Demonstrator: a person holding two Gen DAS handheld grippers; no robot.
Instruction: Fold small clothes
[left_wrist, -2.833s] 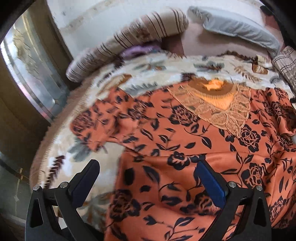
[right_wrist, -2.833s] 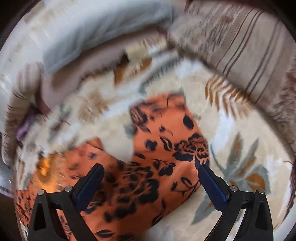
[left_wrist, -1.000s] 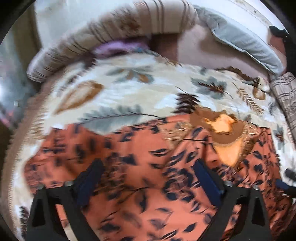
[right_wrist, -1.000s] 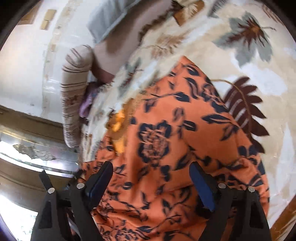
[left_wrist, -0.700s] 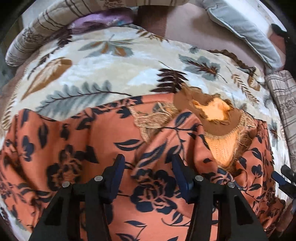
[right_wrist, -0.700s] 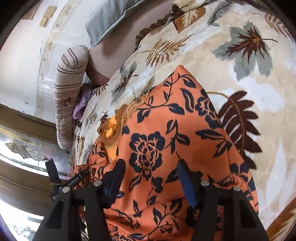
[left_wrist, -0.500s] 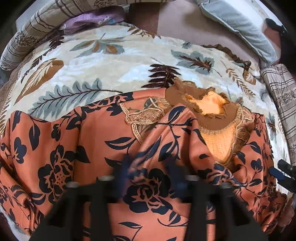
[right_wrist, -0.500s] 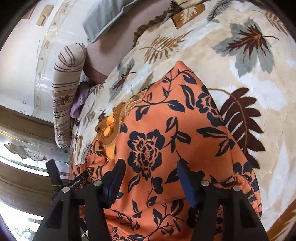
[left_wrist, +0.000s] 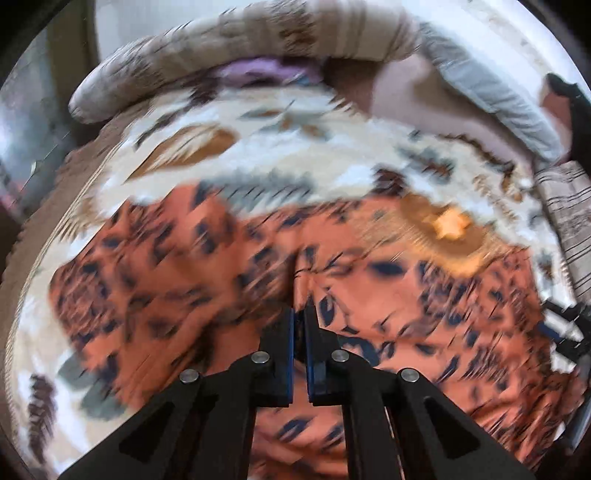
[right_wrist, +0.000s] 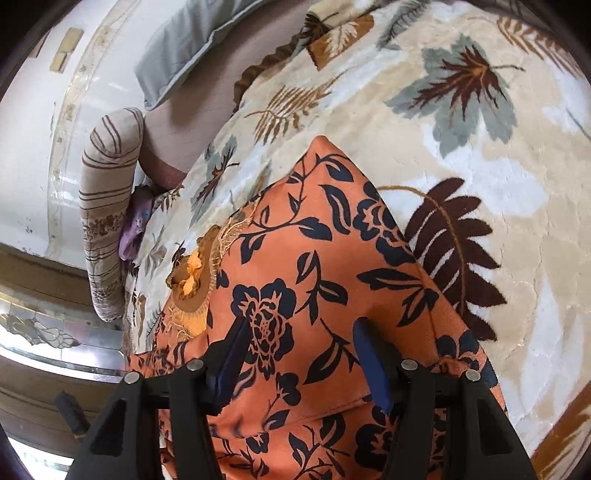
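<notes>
An orange garment (left_wrist: 406, 295) with dark blue flowers lies spread on the bed, its embroidered neckline (left_wrist: 447, 225) toward the far right. The left wrist view is blurred by motion. My left gripper (left_wrist: 299, 314) is shut, with a raised ridge of the orange cloth pinched between its pads. In the right wrist view the garment (right_wrist: 295, 258) fills the middle, neckline (right_wrist: 192, 280) at the left. My right gripper (right_wrist: 301, 325) stands half closed, a thick fold of the cloth bulging between its fingers and touching both pads. That gripper also shows at the left view's right edge (left_wrist: 565, 325).
A cream blanket with leaf prints (right_wrist: 480, 147) covers the bed under the garment. A striped bolster (left_wrist: 258, 48) with purple cloth (left_wrist: 258, 70) below it lies along the far side. A grey pillow (left_wrist: 491, 96) and a striped cushion (left_wrist: 569, 221) sit to the right. The bed's edge curves down the left.
My left gripper went from wide open to shut on a ridge of the garment and is moving, blurring its view. The right jaws narrowed onto the cloth and then stayed put.
</notes>
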